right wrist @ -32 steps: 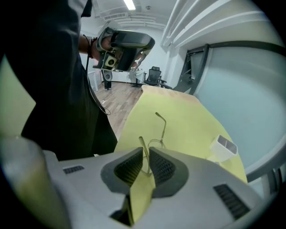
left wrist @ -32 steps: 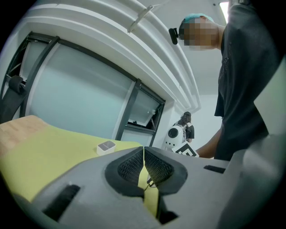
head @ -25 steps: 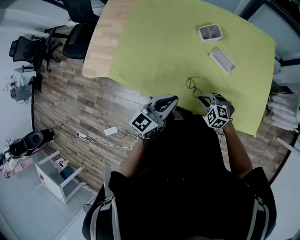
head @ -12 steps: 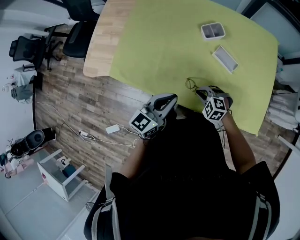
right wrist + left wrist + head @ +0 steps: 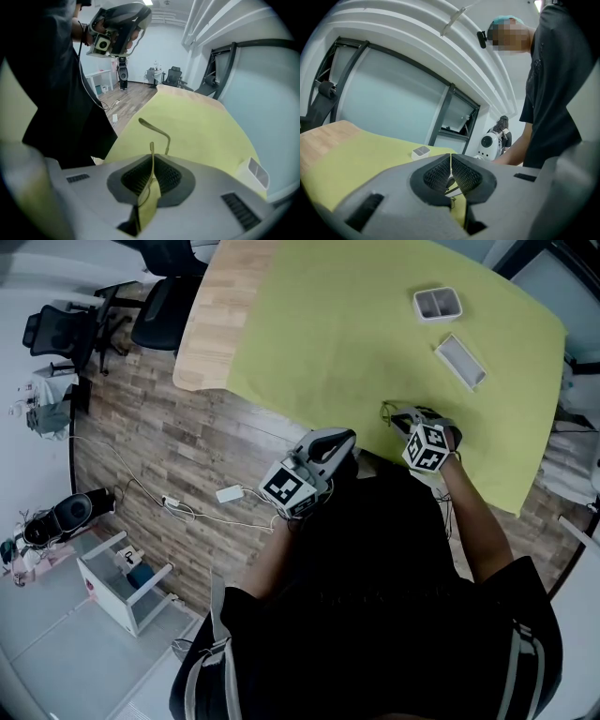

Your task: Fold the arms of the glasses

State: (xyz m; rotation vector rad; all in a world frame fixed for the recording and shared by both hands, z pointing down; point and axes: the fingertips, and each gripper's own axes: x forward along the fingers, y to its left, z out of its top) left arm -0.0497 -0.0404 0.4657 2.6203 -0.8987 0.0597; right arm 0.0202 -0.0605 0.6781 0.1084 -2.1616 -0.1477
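Observation:
The thin-framed glasses [image 5: 386,412] lie near the front edge of the yellow-green cloth [image 5: 347,324]. My right gripper [image 5: 403,418] is right at them. In the right gripper view its jaws [image 5: 152,174] are shut on one thin arm of the glasses, which stands up between the pads. The other arm [image 5: 156,128] curves out ahead over the cloth. My left gripper [image 5: 339,438] hangs off the table's front edge to the left of the glasses. Its pads [image 5: 450,174] are pressed together, shut with nothing held.
A grey two-compartment tray [image 5: 438,303] and a flat grey case [image 5: 460,361] sit farther back on the cloth. The bare wooden tabletop [image 5: 211,315] shows at the left. Office chairs [image 5: 150,306] stand beyond it, and cables [image 5: 197,512] run across the floor.
My right gripper has moved forward and left onto the glasses and now grips one arm. The left gripper has stayed in place.

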